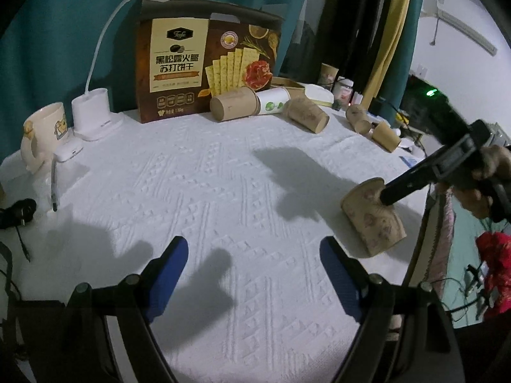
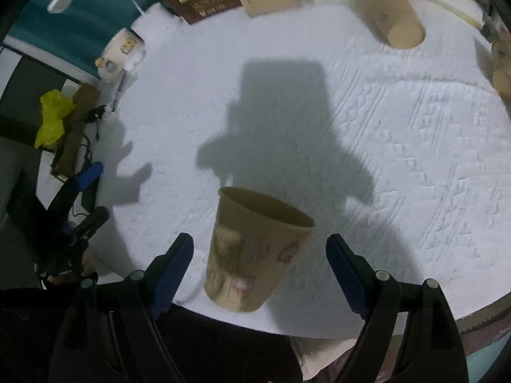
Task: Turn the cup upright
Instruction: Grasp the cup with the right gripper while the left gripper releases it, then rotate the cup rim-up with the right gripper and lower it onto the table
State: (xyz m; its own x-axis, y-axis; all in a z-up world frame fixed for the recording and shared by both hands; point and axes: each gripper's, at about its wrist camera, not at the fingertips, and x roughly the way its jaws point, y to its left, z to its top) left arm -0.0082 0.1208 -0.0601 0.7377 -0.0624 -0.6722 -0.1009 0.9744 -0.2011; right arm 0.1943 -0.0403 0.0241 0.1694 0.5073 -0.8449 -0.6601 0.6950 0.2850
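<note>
Honestly, pretty cluttered setup here. Brown paper cup with pinkish floral print sitting near the front edge of the white textured bench, mouth up but leaning a bit in the right wrist view, and looking tilted in the left wrist view too. Can't tell for sure whether its base sits flat.

Right gripper with jaws spread wide, one blue-padded finger on each side of the cup, neither one touching it. From the left wrist camera, a black finger of that right gripper reaching in close to the cup's rim, contact unclear from there.

Left gripper hovering over bare cloth off to the cup's left, jaws also wide open, nothing between them. Well apart from the cup.

Along the back: a big brown cracker box with Chinese lettering, a white desk lamp with a bendy neck, a cream mug with a cartoon print, plus a few plain brown paper cups lying on their sides near a tipped-over cardboard tube.
</note>
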